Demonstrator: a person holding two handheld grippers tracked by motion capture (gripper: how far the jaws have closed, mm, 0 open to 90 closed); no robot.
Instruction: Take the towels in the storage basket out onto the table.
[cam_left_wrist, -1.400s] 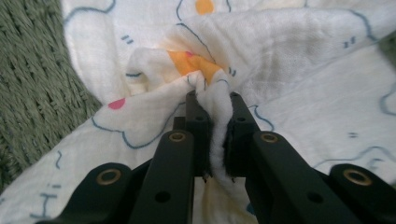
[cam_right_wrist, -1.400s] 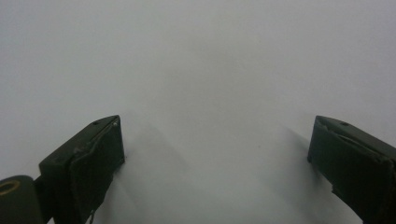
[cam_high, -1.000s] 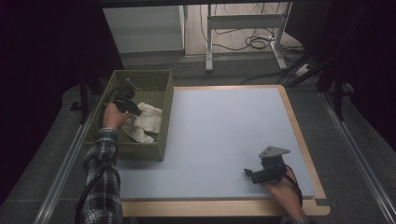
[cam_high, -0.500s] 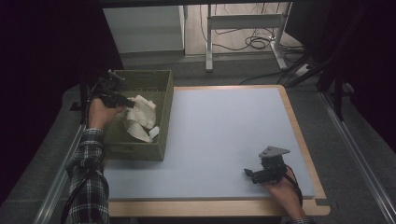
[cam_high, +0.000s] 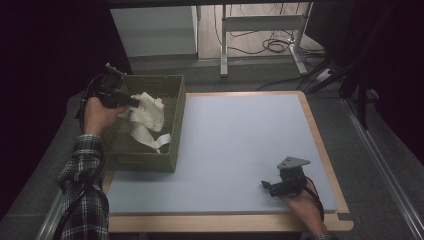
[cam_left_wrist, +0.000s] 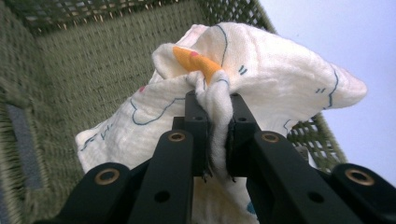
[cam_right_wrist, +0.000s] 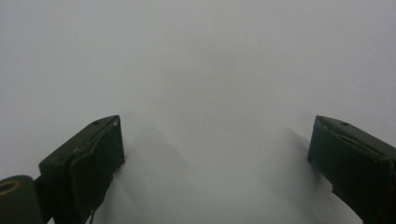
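Cloth (cam_left_wrist: 261, 79), cream with blue line drawings and an orange patch, hangs bunched above the green woven basket (cam_high: 165, 150) at the tabletop's (cam_high: 240, 150) left edge, its lower folds trailing inside the basket. To lift it out cleanly, I judge the cloth should go straight up until its tail clears the rim before swinging over the blue surface. The left claw (cam_left_wrist: 215, 112) is clamped on a pinched fold, while the right claw (cam_right_wrist: 215, 140) rests wide open and empty near the front right.

Left gripper (cam_high: 131, 102) raised, fingers (cam_left_wrist: 198, 122) pinched together; right gripper (cam_high: 265, 185) low, fingers spread.
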